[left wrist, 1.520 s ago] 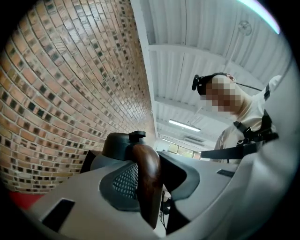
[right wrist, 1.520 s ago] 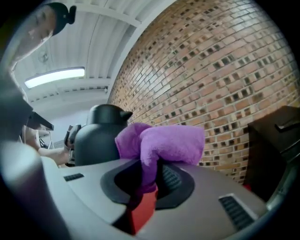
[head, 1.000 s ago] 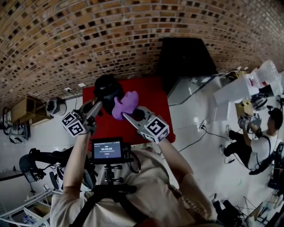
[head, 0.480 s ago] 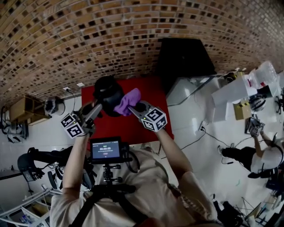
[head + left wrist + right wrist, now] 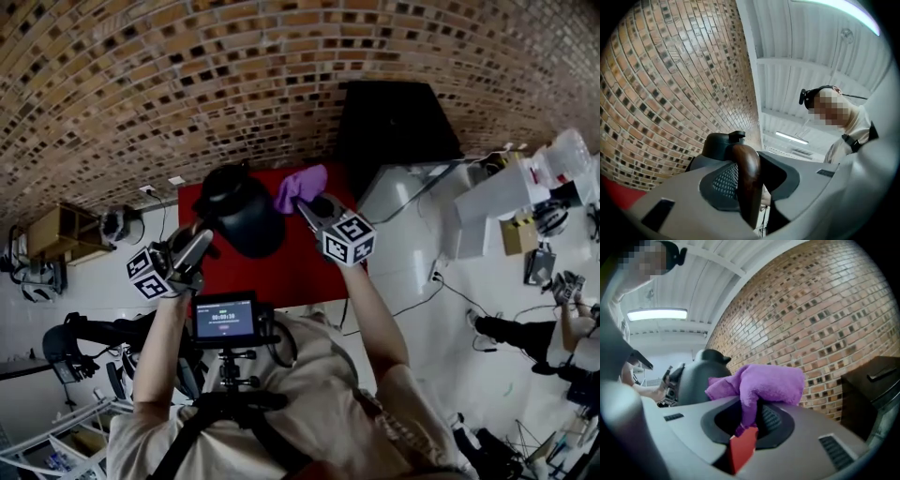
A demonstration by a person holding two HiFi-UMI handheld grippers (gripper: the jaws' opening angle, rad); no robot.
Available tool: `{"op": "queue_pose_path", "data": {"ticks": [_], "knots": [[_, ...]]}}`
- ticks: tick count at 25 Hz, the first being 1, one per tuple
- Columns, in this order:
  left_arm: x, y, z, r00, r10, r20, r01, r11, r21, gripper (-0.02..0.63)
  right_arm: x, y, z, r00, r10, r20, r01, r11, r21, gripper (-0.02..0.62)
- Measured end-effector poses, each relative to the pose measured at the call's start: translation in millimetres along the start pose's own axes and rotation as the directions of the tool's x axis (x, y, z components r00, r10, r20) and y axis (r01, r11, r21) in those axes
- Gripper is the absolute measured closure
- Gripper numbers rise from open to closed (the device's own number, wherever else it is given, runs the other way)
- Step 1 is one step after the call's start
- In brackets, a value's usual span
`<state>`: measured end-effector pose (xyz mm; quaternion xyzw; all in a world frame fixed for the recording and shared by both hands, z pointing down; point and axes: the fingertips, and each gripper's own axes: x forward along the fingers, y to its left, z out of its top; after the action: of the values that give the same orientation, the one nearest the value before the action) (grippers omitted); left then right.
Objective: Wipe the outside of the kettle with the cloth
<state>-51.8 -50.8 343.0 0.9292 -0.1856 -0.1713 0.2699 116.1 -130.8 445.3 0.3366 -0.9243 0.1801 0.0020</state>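
Change: over the last second my right gripper (image 5: 314, 208) has carried the purple cloth (image 5: 300, 185) off the middle of the kettle (image 5: 246, 214) and out toward the far right corner of the red tabletop (image 5: 281, 272); the kettle has shifted toward the far edge and shows larger in the head view
Left gripper (image 5: 197, 248): jaws clamped on the kettle's brown wooden handle (image 5: 749, 168), which runs upright between them in the left gripper view
Right gripper: jaws pinched on a fold of the cloth, the rest bunched up above them in the right gripper view
Kettle: black, over the far left part of the tabletop, lid (image 5: 723, 143) toward the brick wall (image 5: 187, 84); I cannot tell whether its base rests on the tabletop
Cloth: just beside the kettle's right shoulder, close to the far edge; I cannot tell whether it touches the kettle
Beyond the tabletop: a black cabinet (image 5: 394, 122) stands off the far right corner, against the brick wall
Near edge: a small lit screen (image 5: 225, 319) sits on my chest mount
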Motion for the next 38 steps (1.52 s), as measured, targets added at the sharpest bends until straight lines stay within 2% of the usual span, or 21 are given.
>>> {"op": "queue_pose_path", "data": {"ticks": [2,4,5,7,9,11,16,20,24,27,29,32,34,36,38], "knots": [[1.4,7.5,9.8,0.999,0.044,0.014,-0.044,0.999,0.026,0.503,-25.6,23.5,16.4,0.998,0.034,0.06,-0.033,0.999,-0.011,0.517],[2.2,18.6,18.0,0.996,0.091,0.02,-0.092,0.994,0.058,0.503,-32.8,62.6,20.2,0.992,0.102,0.071,-0.097,0.993,-0.07,0.518],[2.6,24.7,21.1,0.993,0.113,0.023,-0.115,0.991,0.069,0.503,-28.7,84.0,17.0,0.989,0.137,0.051,-0.13,0.985,-0.112,0.518],[4.4,34.8,24.3,0.988,0.15,0.029,-0.152,0.986,0.075,0.502,-8.6,120.2,-1.6,0.982,0.181,-0.048,-0.187,0.96,-0.206,0.518],[7.2,39.3,23.5,0.986,0.166,0.029,-0.168,0.983,0.069,0.502,19.4,138.6,-29.4,0.97,0.178,-0.165,-0.221,0.927,-0.303,0.517],[9.4,38.9,20.2,0.987,0.163,0.013,-0.163,0.984,0.073,0.503,37.5,137.5,-47.8,0.964,0.159,-0.213,-0.227,0.909,-0.35,0.517],[1.3,25.4,28.9,0.996,0.091,0.008,-0.091,0.993,0.079,0.5,19.3,93.8,-32.8,0.982,0.112,-0.152,-0.148,0.956,-0.254,0.517],[-6.3,2.7,29.1,1.0,0.006,-0.006,-0.005,0.997,0.082,0.497,14.6,50.5,-17.9,0.992,0.046,-0.117,-0.069,0.977,-0.201,0.518],[-5.7,-21.0,21.7,0.997,-0.081,-0.007,0.081,0.996,0.042,0.5,24.1,26.3,-10.6,0.995,0.041,-0.095,-0.053,0.989,-0.135,0.518],[-1.9,-31.7,22.6,0.992,-0.128,0.02,0.128,0.992,-0.004,0.5,33.1,18.7,-23.1,0.989,0.067,-0.134,-0.083,0.989,-0.121,0.518],[0.6,-35.2,28.0,0.989,-0.14,0.039,0.141,0.99,-0.016,0.502,28.7,6.7,-34.7,0.989,0.058,-0.138,-0.071,0.994,-0.089,0.517],[4.2,-35.2,42.0,0.989,-0.133,0.071,0.134,0.991,-0.011,0.5,-3.9,-13.7,-43.2,0.997,0.012,-0.072,-0.012,1.0,0.009,0.518],[4.1,-31.9,54.7,0.988,-0.12,0.101,0.122,0.993,-0.007,0.499,-23.1,-0.3,-53.2,0.998,0.027,-0.061,-0.027,1.0,0.002,0.518],[3.6,-28.6,67.8,0.986,-0.108,0.13,0.108,0.994,0.007,0.499,-26.1,39.4,-70.4,0.99,0.097,-0.106,-0.104,0.992,-0.067,0.518],[5.2,-27.0,75.2,0.984,-0.103,0.147,0.102,0.995,0.017,0.499,-15.7,85.4,-88.6,0.968,0.174,-0.18,-0.202,0.968,-0.148,0.517]]}}
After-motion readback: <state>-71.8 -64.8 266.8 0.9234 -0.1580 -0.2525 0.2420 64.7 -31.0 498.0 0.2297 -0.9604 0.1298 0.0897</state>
